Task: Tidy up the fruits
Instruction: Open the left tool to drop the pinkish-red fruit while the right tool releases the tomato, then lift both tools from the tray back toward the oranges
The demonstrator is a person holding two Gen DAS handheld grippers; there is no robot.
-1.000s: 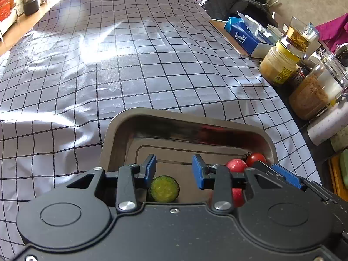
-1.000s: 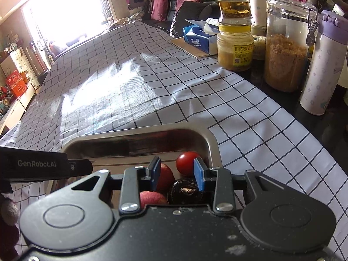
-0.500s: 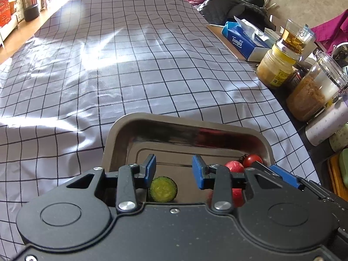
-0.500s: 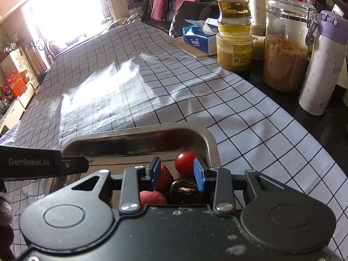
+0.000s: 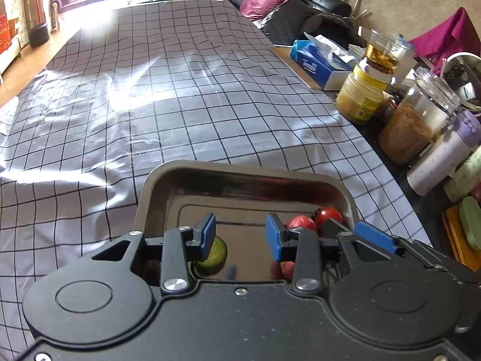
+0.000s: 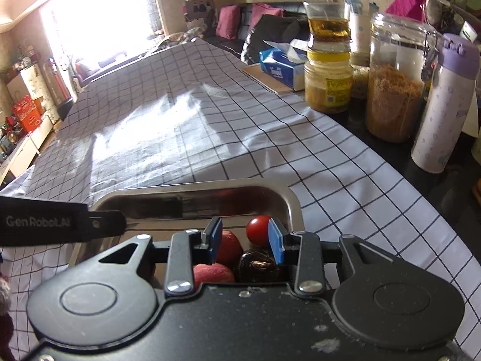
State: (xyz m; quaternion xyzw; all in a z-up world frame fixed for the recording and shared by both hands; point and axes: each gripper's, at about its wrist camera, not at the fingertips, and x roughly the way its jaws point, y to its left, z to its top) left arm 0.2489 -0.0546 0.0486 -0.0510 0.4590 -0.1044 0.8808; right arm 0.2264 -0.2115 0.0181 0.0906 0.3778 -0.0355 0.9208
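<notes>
Right gripper (image 6: 245, 242) is opening above the tray (image 6: 293, 203), nothing clamped; lift clear of the tomato (image 6: 258, 234) ahead. Left gripper (image 5: 240, 234) is apart, empty.

- My right gripper (image 6: 246, 241): jaws opening, spread wider than before over the dark fruit (image 6: 259, 266).
- My left gripper (image 5: 240, 236): lifted; the green slice (image 5: 214, 257) now half behind its left finger.
</notes>
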